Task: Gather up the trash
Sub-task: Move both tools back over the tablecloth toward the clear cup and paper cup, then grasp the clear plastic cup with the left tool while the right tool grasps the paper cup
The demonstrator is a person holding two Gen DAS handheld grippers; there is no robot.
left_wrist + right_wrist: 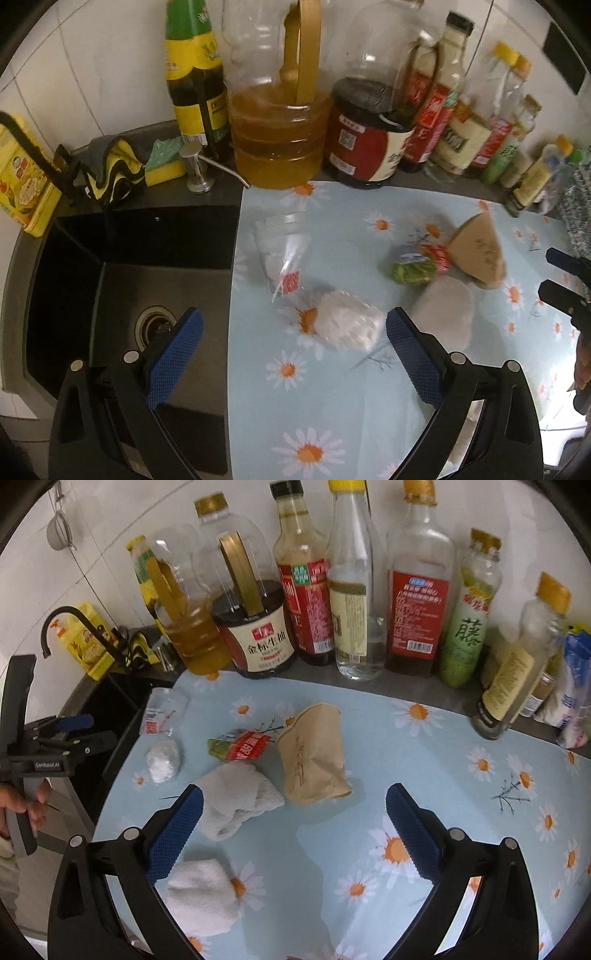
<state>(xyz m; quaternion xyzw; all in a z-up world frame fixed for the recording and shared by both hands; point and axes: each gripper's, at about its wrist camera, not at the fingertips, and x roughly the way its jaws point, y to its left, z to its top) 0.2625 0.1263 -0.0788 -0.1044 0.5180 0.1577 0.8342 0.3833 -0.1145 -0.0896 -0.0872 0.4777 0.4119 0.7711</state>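
Trash lies on a daisy-print mat (332, 406) (424, 775). A crumpled white tissue ball (349, 325) (163, 760) lies just ahead of my open left gripper (293, 341), between the finger lines. A clear plastic bag (279, 254) (162, 712) lies near the sink edge. A red-green snack wrapper (421, 264) (242, 747) and a crushed brown paper cup (478, 251) (314, 755) lie mid-mat. A grey-white cloth wad (445, 314) (236, 801) lies beside them. My right gripper (293, 823) is open and empty, above the mat near the cup. A second white wad (201, 895) lies under its left finger.
A black sink (129, 288) with a drain is left of the mat. Oil, soy sauce and condiment bottles (280, 110) (417, 590) line the back wall. A soap dispenser (199, 170), sponge and cloth sit behind the sink. A black faucet (70, 627) stands at left.
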